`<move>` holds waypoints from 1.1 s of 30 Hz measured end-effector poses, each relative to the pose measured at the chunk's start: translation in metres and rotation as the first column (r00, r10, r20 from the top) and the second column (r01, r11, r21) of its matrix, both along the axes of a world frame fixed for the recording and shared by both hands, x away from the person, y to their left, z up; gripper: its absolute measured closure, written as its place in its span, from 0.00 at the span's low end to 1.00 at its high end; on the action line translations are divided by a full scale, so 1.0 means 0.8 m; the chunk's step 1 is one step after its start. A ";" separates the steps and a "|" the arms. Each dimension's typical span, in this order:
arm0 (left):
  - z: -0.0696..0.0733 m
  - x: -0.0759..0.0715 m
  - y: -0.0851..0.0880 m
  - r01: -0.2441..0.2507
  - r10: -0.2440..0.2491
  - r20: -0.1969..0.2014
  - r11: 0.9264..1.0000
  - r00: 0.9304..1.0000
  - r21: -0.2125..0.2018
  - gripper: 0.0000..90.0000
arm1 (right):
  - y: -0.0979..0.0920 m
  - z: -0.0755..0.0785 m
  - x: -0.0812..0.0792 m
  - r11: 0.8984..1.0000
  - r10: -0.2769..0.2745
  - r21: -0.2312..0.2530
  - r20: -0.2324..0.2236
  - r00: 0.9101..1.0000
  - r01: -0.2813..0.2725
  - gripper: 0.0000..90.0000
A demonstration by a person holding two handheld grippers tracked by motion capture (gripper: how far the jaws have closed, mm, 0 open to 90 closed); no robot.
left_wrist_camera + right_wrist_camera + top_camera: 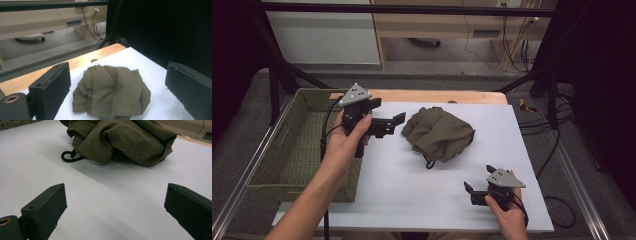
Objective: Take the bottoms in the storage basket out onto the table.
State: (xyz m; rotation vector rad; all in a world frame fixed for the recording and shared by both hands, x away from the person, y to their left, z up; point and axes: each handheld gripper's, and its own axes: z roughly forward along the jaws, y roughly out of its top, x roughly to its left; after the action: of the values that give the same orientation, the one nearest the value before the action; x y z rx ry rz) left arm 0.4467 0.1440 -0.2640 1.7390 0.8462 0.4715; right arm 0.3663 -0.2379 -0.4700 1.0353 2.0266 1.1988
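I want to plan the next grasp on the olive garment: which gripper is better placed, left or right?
Probably left. The left gripper is open, right beside the olive garment. The right gripper is open too, but farther off.

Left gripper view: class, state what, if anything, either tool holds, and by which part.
Nothing is held: left tool and right tool are open, clear of the olive garment.

Crumpled olive-green garment (439, 134), black drawstring loop showing, on the white tabletop (412, 190)
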 end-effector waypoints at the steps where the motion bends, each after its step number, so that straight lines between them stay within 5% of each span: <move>1: 0.001 0.000 0.001 -0.003 0.003 0.001 1.000 1.000 0.000 0.07 | 0.000 0.000 -0.001 1.000 0.001 -0.001 0.002 1.000 -0.001 0.05; 14: 0.017 -0.003 0.030 -0.028 0.028 0.011 0.999 1.000 -0.021 0.07 | -0.002 0.002 -0.002 1.000 0.019 0.020 0.000 1.000 -0.019 0.05; 25: 0.029 -0.020 0.076 -0.072 0.074 0.035 0.996 0.997 -0.045 0.07 | 0.002 0.000 -0.002 0.999 0.037 0.015 -0.009 0.999 -0.037 0.05; 33: 0.022 -0.033 0.115 -0.125 0.126 0.030 0.991 0.992 -0.041 0.05 | 0.001 0.001 -0.003 0.999 0.034 0.026 -0.006 0.999 -0.034 0.05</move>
State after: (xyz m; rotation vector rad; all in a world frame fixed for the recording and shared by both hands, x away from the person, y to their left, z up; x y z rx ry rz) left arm 0.4204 0.2359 -0.2468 1.6444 0.9393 0.5621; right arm 0.3641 -0.2371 -0.4688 1.0219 2.0457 1.2441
